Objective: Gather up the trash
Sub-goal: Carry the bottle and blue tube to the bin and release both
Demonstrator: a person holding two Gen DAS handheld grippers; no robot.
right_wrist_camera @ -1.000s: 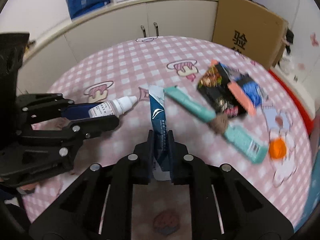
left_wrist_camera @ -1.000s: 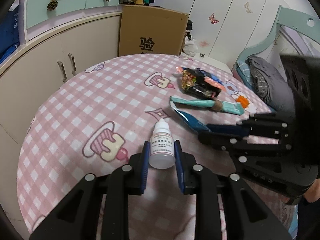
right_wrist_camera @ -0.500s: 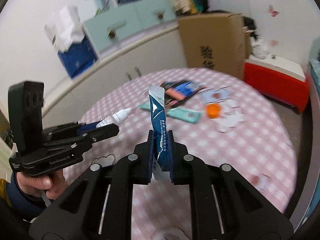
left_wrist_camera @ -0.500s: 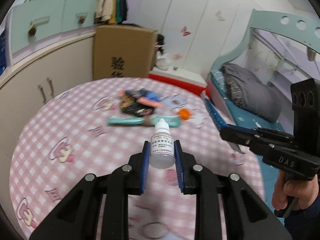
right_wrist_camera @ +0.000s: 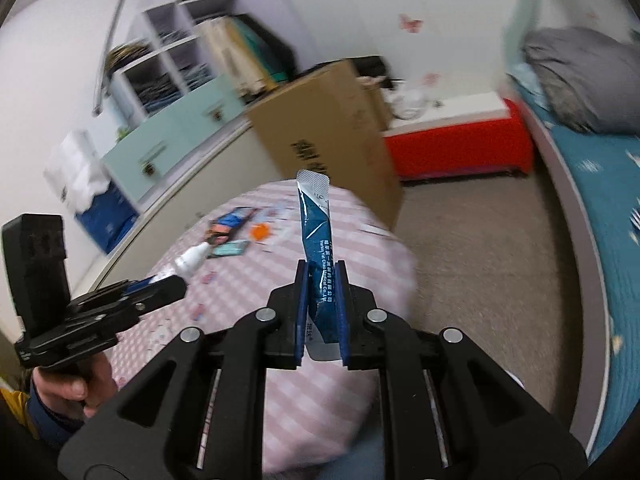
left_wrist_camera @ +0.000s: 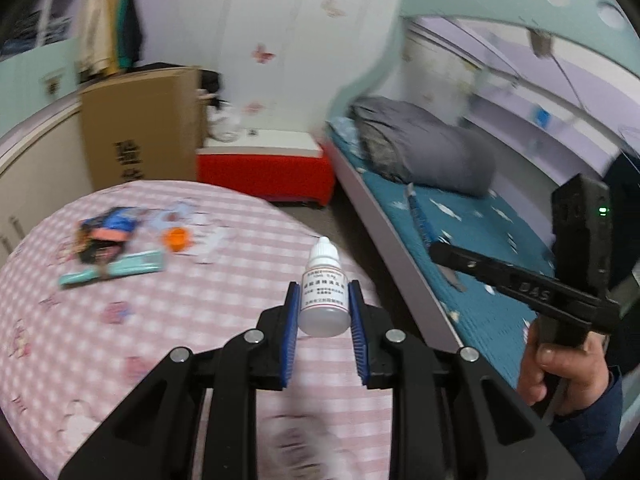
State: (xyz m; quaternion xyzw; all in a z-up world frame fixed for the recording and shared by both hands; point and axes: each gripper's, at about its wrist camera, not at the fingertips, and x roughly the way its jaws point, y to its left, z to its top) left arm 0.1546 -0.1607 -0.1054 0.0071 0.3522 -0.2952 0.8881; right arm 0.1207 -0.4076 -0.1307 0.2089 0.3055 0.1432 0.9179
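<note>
Trash is sitting in both claws: the left claw is pinching a small white dropper bottle upright above the pink checked desk, while the right claw is clamping a blue sachet (standing upright). More wrappers and an orange cap are lying on the desk's far side.

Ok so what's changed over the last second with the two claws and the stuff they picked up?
Both claws have lifted off the table and swung toward the bed side. The left claw carried the small white dropper bottle up with it; the right claw carried the blue sachet. Nothing was let go. The other wrappers and the orange cap stayed on the pink checked table.
</note>
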